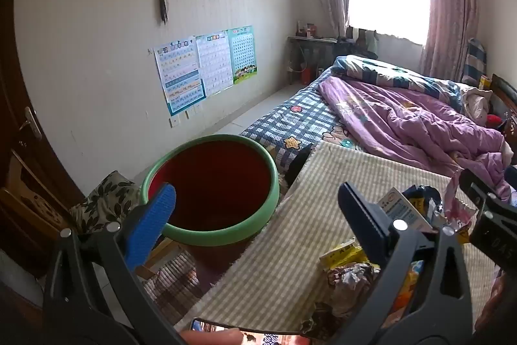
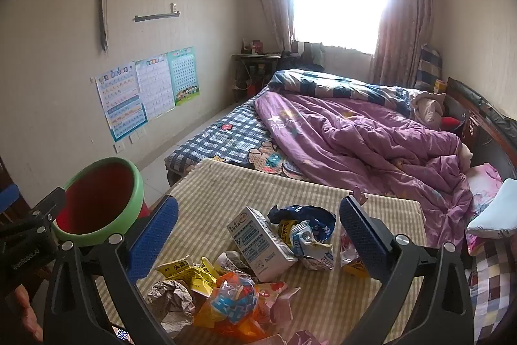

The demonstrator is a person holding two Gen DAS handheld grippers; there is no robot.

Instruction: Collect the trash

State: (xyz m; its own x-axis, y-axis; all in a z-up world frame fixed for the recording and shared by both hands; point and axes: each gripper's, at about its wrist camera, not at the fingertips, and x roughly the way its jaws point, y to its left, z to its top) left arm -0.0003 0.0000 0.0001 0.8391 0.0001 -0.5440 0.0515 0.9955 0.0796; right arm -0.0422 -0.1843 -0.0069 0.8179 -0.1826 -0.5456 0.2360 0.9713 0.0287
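Observation:
A pile of trash lies on a checked table cloth (image 2: 226,183): a white milk carton (image 2: 261,244), a blue wrapper (image 2: 307,215), a yellow packet (image 2: 190,274), crumpled paper (image 2: 171,296) and an orange-blue bag (image 2: 232,303). A red bin with a green rim (image 1: 210,186) stands left of the table; it also shows in the right wrist view (image 2: 97,199). My left gripper (image 1: 258,209) is open and empty, between bin and trash. My right gripper (image 2: 258,222) is open and empty, just above the carton.
A bed with a purple quilt (image 2: 355,138) lies behind the table. A patterned cushion (image 1: 103,199) and a wooden door (image 1: 19,151) are at the left. Posters (image 1: 200,63) hang on the wall. A small desk (image 2: 258,60) stands under the window.

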